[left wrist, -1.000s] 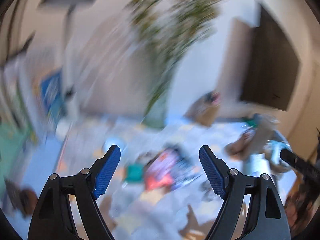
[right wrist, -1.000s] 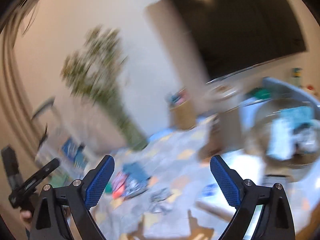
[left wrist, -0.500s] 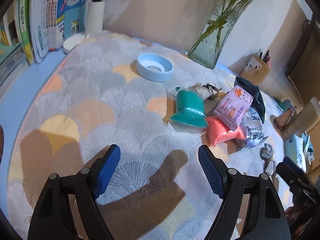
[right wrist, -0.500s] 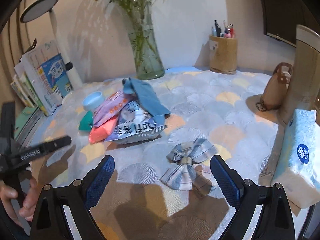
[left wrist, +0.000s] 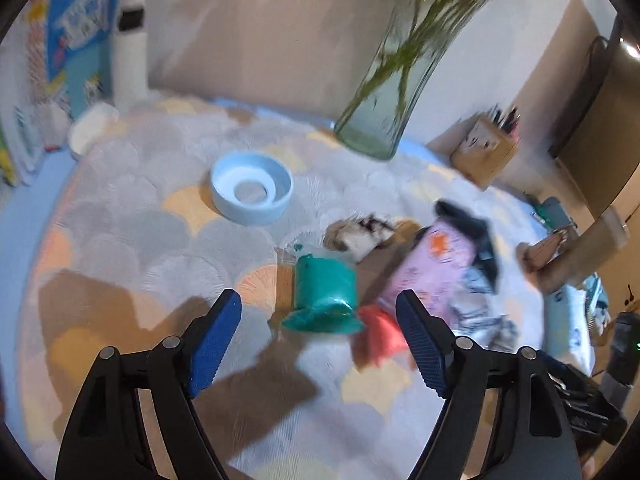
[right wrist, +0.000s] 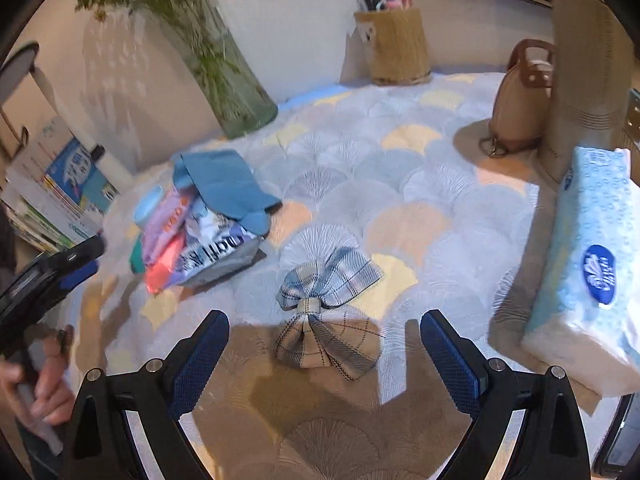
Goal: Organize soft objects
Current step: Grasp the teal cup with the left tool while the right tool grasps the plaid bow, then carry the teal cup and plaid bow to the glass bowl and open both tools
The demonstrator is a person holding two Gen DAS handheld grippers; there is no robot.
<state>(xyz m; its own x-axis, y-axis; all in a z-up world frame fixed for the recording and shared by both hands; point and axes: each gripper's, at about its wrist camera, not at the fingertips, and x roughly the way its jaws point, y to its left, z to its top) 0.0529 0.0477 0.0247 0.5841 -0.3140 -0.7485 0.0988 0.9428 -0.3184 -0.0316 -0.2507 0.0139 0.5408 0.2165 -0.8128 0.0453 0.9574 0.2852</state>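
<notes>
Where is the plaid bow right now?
In the right wrist view, the plaid bow lies on the tablecloth just ahead of the open right gripper.

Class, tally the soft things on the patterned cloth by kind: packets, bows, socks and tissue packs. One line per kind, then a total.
Packets: 4 (teal, red, pink, grey-white)
Bows: 2 (plaid, brown one, blurred)
Socks: 1 (blue)
Tissue packs: 1
Total: 8
</notes>
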